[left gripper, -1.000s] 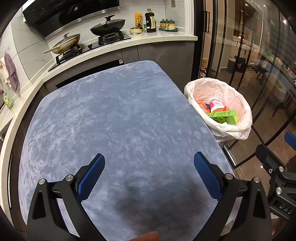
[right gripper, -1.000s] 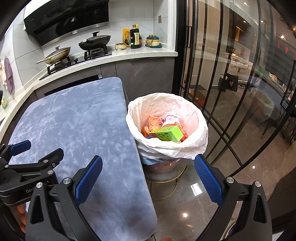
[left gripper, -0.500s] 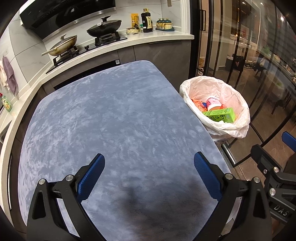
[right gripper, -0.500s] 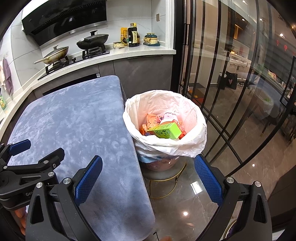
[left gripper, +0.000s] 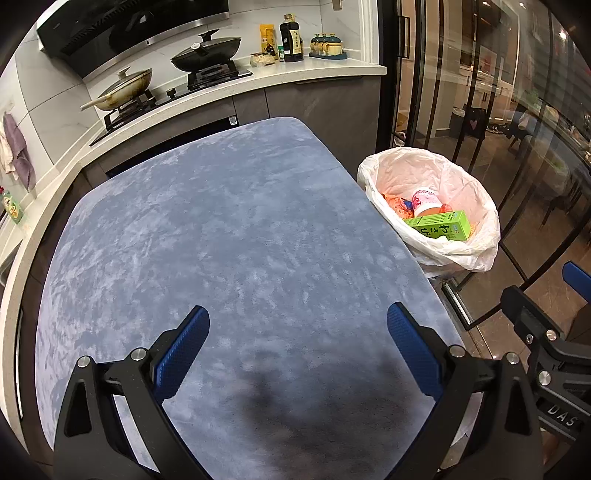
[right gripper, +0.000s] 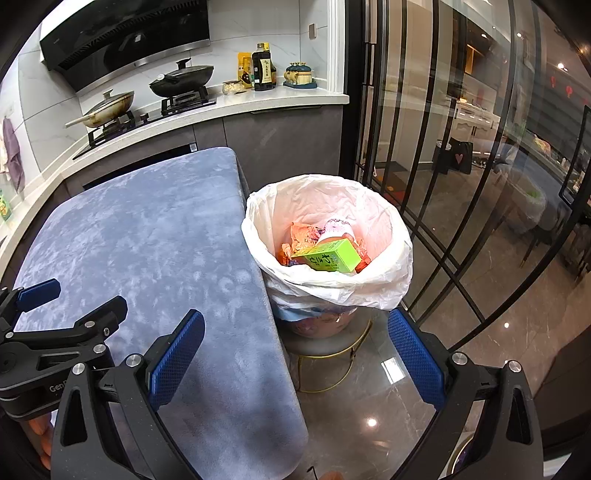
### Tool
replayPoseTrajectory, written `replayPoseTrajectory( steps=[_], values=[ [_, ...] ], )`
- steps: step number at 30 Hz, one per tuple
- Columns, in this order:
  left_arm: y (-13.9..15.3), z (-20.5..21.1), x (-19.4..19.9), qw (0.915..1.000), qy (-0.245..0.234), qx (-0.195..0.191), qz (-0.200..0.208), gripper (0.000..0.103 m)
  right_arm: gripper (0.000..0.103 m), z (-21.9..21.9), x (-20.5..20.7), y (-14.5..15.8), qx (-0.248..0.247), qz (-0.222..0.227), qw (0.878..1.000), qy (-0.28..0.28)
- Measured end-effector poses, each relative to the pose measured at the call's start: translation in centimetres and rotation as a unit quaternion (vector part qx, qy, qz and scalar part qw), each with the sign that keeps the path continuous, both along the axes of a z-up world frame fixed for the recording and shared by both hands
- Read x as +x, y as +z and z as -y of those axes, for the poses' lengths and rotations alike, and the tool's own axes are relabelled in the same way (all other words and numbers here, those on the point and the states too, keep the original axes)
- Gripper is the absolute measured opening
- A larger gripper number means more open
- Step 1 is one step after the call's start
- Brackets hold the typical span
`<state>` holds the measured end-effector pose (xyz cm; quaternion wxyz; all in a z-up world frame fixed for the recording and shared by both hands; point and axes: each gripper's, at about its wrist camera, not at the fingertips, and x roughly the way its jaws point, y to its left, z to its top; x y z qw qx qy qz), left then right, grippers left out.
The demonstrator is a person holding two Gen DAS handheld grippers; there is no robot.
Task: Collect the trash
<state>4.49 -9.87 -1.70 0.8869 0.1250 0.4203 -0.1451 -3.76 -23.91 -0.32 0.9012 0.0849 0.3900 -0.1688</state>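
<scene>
A home kitchen: a gas hob [left gripper: 173, 94] set in the pale surface [left gripper: 317, 72] carries a lidded wok [left gripper: 207, 55] and a frying pan [left gripper: 123, 90], under a black extractor hood [left gripper: 136, 26]. Sauce bottles [left gripper: 291, 38] and small jars [left gripper: 327, 44] stand by the tiled wall. Black-framed glass doors [right gripper: 443, 147] open onto a dining room, and a lined bin [right gripper: 328, 240] holds food packaging

the left gripper [left gripper: 298, 339] hangs over the blue cloth [left gripper: 229, 236] with its jaws spread wide and nothing between them. off the cloth's right edge stands the bin [left gripper: 428, 206], lined with a white bag, holding a green box [left gripper: 439, 226], a pink cup [left gripper: 424, 201] and orange wrappers [left gripper: 397, 203]. part of the right gripper [left gripper: 546, 332] shows at the right edge. behind, two pans [left gripper: 207, 55] sit on the stove.
</scene>
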Motion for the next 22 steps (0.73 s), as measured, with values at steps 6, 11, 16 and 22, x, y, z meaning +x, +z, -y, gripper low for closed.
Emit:
replayPoseTrajectory(
  steps=[6,11,16,22],
  values=[
    [-0.02,0.01,-0.03,1.0000,0.001,0.000,0.000,0.093,0.096,-0.05,-0.02,0.03,0.000,0.000,1.000,0.000],
    [-0.02,0.05,-0.04,1.0000,0.001,0.000,0.000,0.093,0.096,-0.03,-0.01,0.02,0.000,0.000,1.000,0.000],
    [-0.16,0.09,-0.11,1.0000,0.000,0.002,0.003,0.093,0.096,0.02,0.01,-0.01,0.001,0.000,1.000,-0.001],
    [-0.54,-0.20,0.23,1.0000,0.000,0.004,-0.006,0.093,0.096,-0.07,0.00,0.00,0.001,-0.001,1.000,-0.001]
  ],
)
